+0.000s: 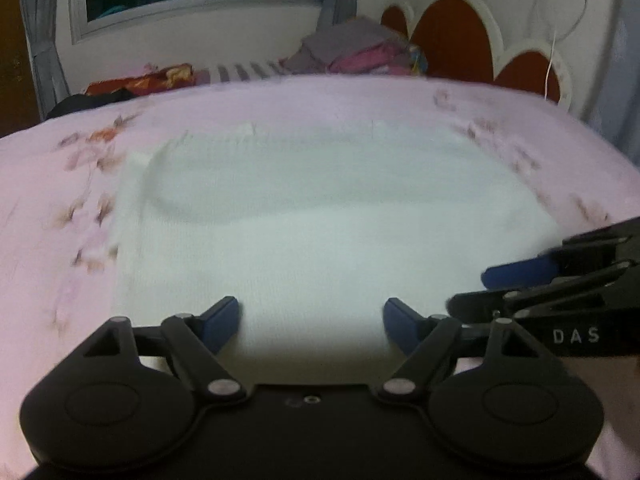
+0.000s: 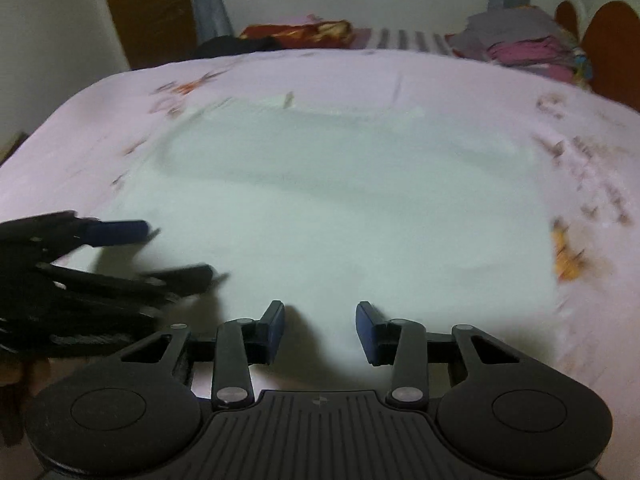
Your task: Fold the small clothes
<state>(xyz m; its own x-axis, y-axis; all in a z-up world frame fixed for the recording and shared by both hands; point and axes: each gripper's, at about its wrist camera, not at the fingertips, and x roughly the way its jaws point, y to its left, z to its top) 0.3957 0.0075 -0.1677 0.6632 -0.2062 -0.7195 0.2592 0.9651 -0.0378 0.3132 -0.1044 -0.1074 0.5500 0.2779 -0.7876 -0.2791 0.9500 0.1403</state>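
A white garment lies spread flat in the middle of the pink floral bed sheet, its near hem toward the near edge of the bed. The left gripper and right gripper hover side by side over that hem, jaws parted, grasping nothing.

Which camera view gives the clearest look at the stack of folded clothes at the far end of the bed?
The left wrist view: the stack of folded clothes sits whole near the top centre, grey over pink. The right wrist view shows the same stack pushed to the upper right, smaller and blurrier.
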